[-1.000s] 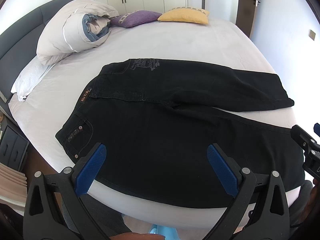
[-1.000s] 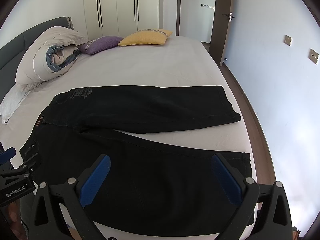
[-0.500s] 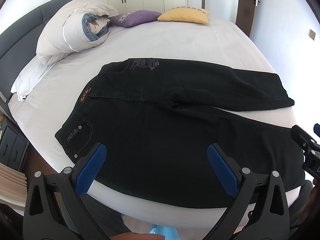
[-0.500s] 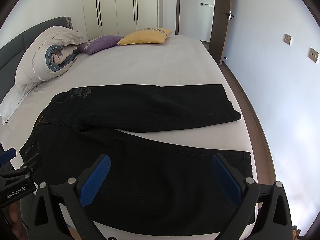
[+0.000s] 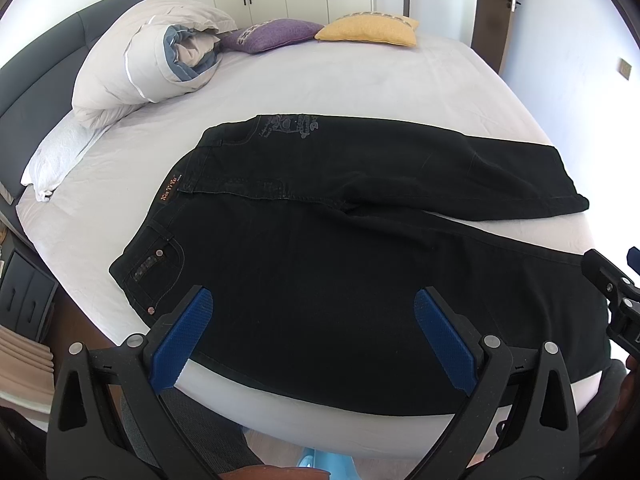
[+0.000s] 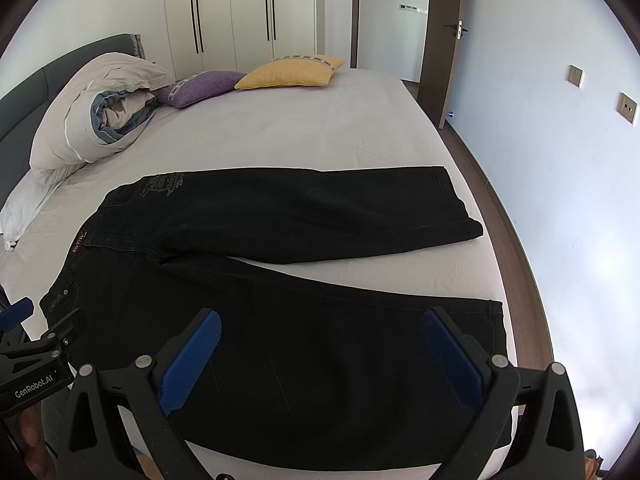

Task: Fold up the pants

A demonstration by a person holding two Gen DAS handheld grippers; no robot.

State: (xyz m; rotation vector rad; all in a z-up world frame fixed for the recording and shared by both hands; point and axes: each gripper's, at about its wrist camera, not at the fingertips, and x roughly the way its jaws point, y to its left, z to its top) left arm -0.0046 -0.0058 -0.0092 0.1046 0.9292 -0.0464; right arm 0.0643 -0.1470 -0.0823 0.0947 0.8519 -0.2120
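Now both tongs (image 5: 314,316) (image 6: 322,338) wide, over black pants (image 5: 360,240) on bed (image 5: 360,88).

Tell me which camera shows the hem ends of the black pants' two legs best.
The right wrist view: both hems of the black pants lie in plain sight, the far leg's hem and the near leg's hem. The left wrist view shows the far hem, but the near one runs behind the right tool.
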